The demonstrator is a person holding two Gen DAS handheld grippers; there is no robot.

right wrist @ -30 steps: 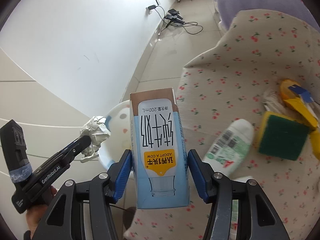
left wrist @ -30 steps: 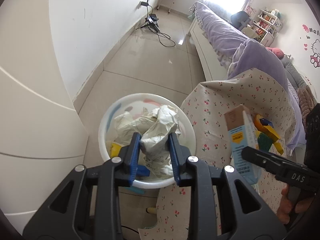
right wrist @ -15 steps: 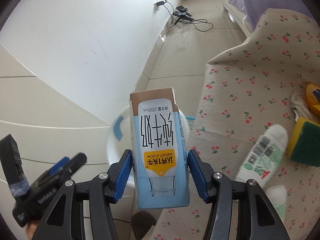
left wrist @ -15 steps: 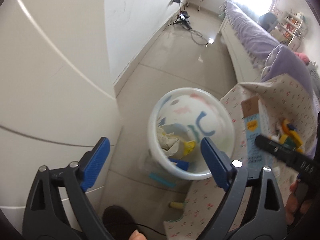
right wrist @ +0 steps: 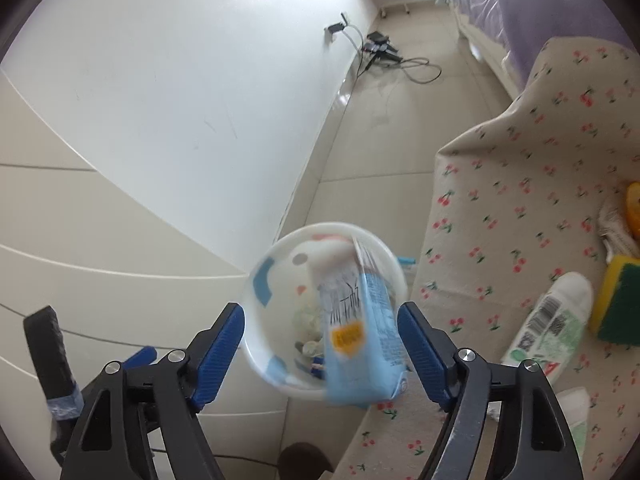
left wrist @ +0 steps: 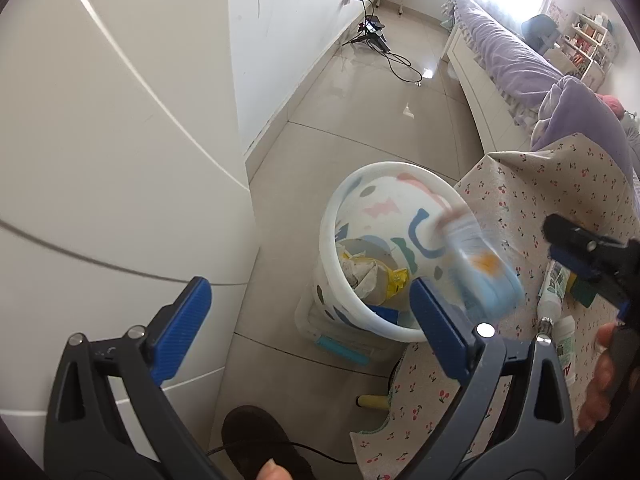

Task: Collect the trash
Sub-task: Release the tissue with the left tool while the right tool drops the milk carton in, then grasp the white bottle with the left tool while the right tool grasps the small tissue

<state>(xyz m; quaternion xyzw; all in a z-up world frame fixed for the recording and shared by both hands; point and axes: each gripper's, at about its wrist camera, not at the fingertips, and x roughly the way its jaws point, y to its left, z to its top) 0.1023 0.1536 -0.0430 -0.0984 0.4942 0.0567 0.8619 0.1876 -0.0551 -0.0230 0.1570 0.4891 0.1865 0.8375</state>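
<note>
Overhead, opening right gripper fingers flank blurred blue carton (label unreadable).

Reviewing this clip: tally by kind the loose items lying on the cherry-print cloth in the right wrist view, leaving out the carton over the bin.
White bottles with barcode labels: 1
Yellow-and-green sponges: 1
Orange items at the frame edge, kind unclear: 1
White item at the lower right, partly hidden behind the gripper, kind unclear: 1
Total: 4
</note>
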